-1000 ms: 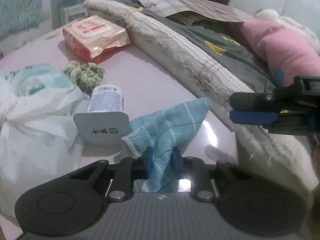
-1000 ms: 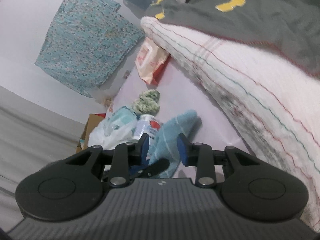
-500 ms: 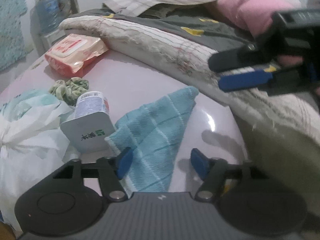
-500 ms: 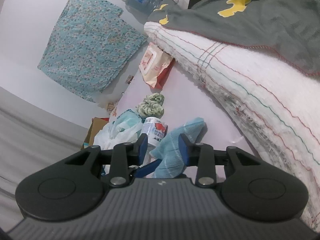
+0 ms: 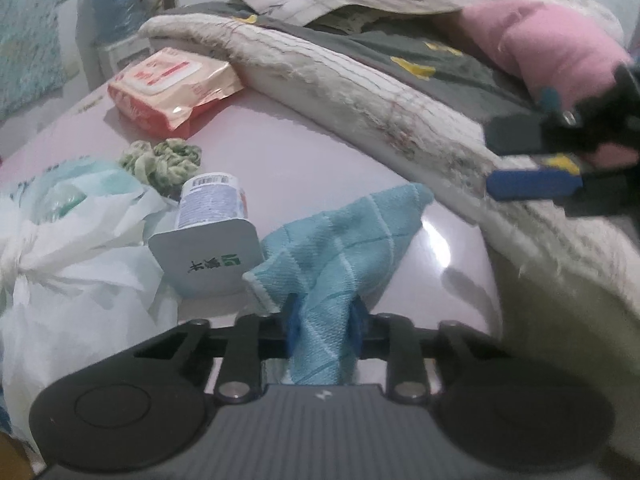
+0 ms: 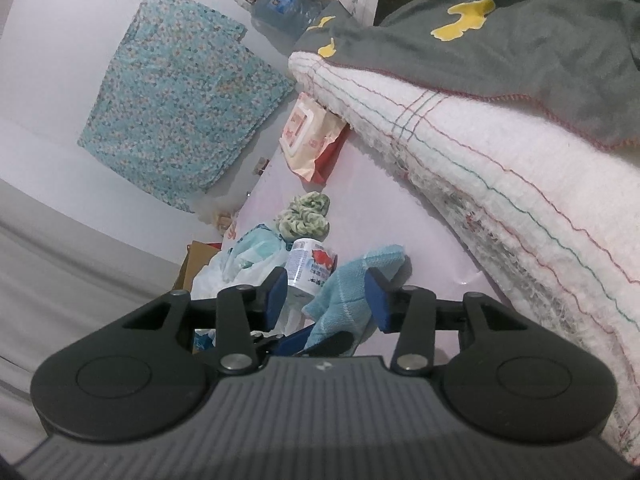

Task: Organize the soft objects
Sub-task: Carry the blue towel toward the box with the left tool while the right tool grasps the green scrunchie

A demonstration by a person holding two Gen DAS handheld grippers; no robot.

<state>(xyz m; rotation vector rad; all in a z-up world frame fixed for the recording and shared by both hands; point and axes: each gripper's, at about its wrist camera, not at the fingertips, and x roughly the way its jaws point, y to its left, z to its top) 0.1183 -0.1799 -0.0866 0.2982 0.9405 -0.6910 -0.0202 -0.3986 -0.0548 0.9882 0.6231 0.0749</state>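
Left wrist view: the left gripper (image 5: 323, 318) is clamped on the near corner of the blue cloth (image 5: 352, 240), which trails away from it across the pink desk (image 5: 304, 160) toward the white blanket (image 5: 360, 92). So the cloth's long axis runs straight ahead of the pinch. The right gripper (image 6: 326, 296) is off to the right with nothing in it, jaws opening, aimed at the cloth's far end, so probably it takes that corner next.
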